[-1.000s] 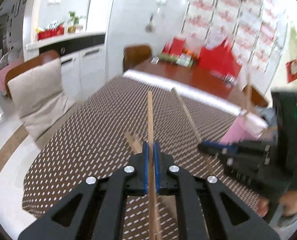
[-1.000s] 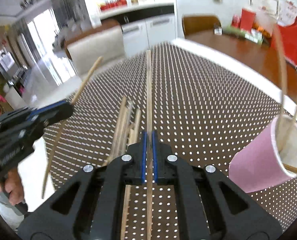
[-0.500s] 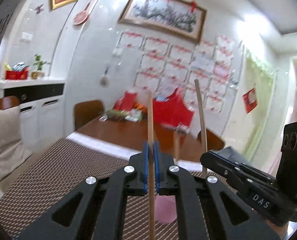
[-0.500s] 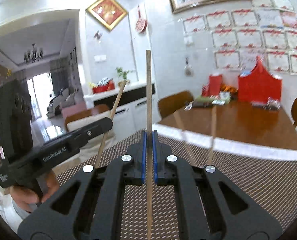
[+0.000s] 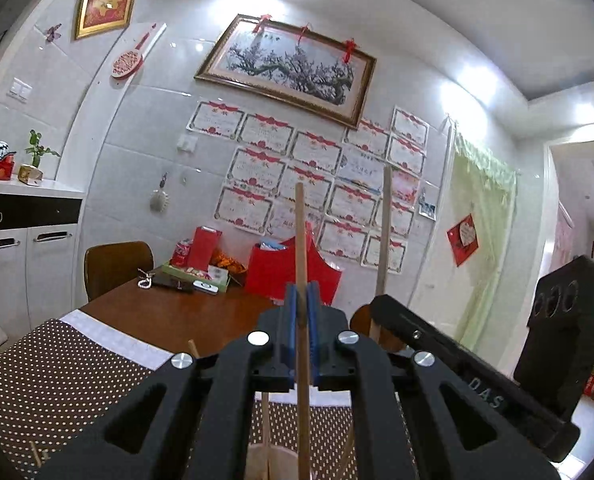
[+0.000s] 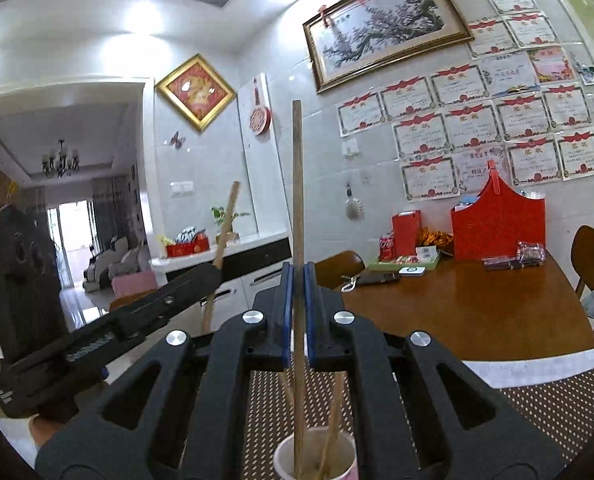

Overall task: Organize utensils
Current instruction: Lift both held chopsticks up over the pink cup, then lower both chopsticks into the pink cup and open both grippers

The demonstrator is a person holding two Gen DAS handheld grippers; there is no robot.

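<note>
My left gripper (image 5: 301,304) is shut on a wooden chopstick (image 5: 300,232) held upright; its lower end reaches the cup rim (image 5: 275,450) below. My right gripper (image 6: 297,284) is shut on another upright chopstick (image 6: 297,184), whose lower end stands inside the pink paper cup (image 6: 315,458) with several other chopsticks. The right gripper also shows in the left wrist view (image 5: 437,340) with its chopstick (image 5: 384,236). The left gripper shows in the right wrist view (image 6: 149,308) with its chopstick (image 6: 223,240).
A brown dotted tablecloth (image 5: 53,380) covers the near table; loose chopsticks (image 5: 35,454) lie on it. The bare wooden table (image 6: 477,304) carries red boxes (image 6: 499,226), a can and small items. Chairs (image 5: 117,266) stand around.
Both grippers tilted up from looking at the table to looking at the wall, turning their chopsticks upright. They have come together over the pink cup, and the chopstick ends have lowered into it.
</note>
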